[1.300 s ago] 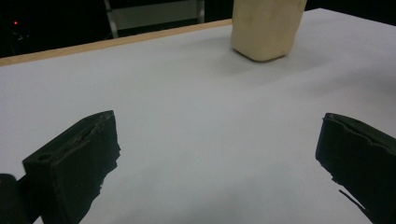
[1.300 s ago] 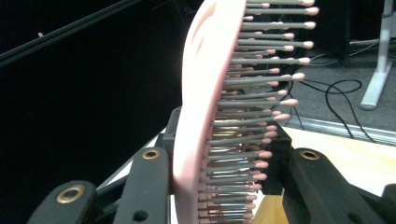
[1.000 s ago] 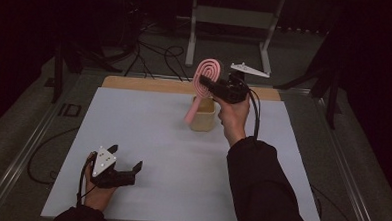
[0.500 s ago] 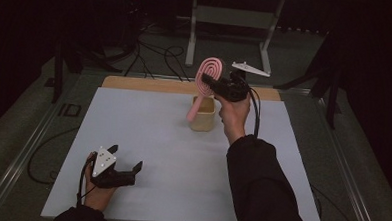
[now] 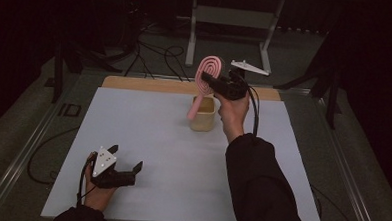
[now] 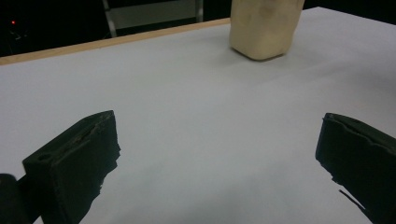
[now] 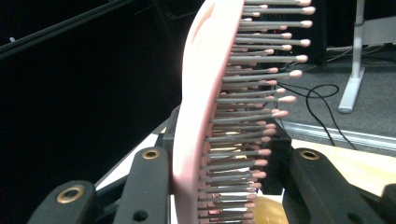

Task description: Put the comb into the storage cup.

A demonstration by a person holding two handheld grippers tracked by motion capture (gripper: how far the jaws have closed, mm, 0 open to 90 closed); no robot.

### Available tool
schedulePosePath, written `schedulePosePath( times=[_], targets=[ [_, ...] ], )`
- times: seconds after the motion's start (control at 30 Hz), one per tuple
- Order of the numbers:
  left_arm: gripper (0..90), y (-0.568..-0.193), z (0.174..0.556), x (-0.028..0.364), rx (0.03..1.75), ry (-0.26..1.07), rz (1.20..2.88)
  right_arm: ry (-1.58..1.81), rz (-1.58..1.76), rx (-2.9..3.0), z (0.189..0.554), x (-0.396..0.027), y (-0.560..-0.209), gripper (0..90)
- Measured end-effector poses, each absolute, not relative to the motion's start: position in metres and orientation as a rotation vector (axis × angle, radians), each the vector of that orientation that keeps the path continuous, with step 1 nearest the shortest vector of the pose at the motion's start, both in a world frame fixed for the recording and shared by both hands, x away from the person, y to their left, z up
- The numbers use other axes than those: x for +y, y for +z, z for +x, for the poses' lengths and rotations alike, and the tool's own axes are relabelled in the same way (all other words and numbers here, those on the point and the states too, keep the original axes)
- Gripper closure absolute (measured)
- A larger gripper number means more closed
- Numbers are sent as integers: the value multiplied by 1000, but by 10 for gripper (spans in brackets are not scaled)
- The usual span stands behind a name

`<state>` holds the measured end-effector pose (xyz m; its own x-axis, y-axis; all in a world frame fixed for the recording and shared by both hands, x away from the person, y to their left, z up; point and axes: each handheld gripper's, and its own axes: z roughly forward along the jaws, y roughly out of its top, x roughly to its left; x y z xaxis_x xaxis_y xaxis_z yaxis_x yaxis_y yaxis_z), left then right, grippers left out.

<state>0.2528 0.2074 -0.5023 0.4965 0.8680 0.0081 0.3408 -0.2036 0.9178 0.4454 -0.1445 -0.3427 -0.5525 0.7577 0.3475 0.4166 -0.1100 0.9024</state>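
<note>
A pink paddle hairbrush [image 5: 209,69] with grey, pink-tipped bristles is held tilted, its head up. Its handle slants down to the left in front of a beige cup [image 5: 204,119]. My right gripper [image 5: 214,83] is shut on the brush low on its head, above the cup. In the right gripper view the brush [image 7: 198,107] stands edge-on between the two jaws of the right gripper [image 7: 219,168], bristles pointing right. My left gripper [image 5: 126,158] rests open near the table's front left with nothing between its jaws. From the left gripper [image 6: 219,154] the cup [image 6: 264,28] stands far ahead.
The white table cover [image 5: 147,138] has a wooden strip [image 5: 135,83] along its far edge. A white metal stand [image 5: 233,17] and cables [image 5: 156,51] lie on the floor beyond. The person's right sleeve [image 5: 260,188] reaches over the table's right half.
</note>
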Motion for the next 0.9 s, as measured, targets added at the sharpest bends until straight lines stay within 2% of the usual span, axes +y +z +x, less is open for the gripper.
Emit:
schedulePosePath(
  times=[0.9],
  targets=[
    [2,-503,253,207,1021,680,1769,1733,1320,1819,451,-147,-333,639]
  ],
)
